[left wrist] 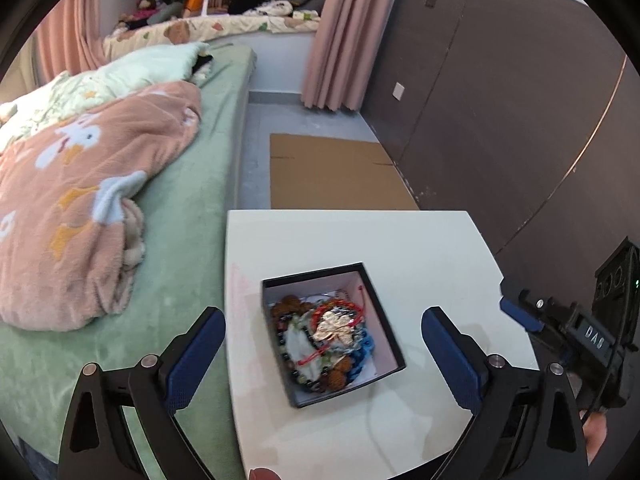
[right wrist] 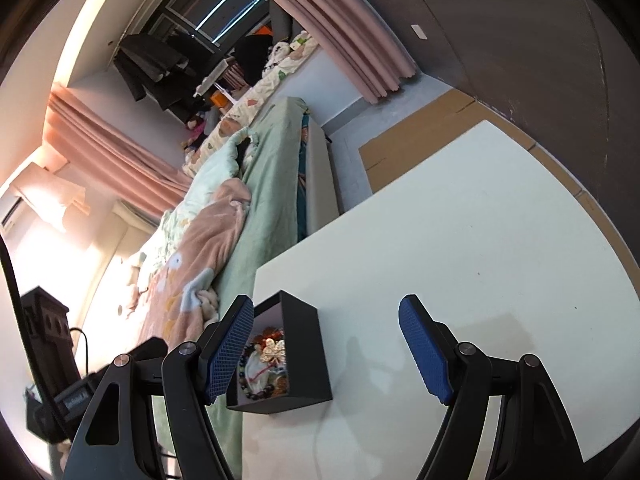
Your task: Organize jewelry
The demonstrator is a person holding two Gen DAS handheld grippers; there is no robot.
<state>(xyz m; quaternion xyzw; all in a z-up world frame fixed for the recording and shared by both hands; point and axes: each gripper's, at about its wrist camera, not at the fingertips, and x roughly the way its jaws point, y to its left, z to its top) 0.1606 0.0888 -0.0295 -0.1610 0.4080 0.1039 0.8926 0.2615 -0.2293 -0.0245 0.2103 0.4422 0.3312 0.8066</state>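
The jewelry point(left wrist: 328, 332) is piled in a black box point(left wrist: 384, 304) on the near left part of the white tabletop point(left wrist: 360, 236), beside the bed point(left wrist: 192, 208). The sorting looks nearly done, since nothing is seen lying loose on the tabletop. Next, a lid may be needed, but none is seen. The left hand-held gripper point(left wrist: 323, 346) is spread wide above the box and nothing is held. The right hand-held gripper point(right wrist: 326, 356) is also apart and empty, just right of the box.

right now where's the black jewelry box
In the left wrist view the black box sits open on the white table, near the table's edge beside the bed, between the open left gripper's fingers but untouched.
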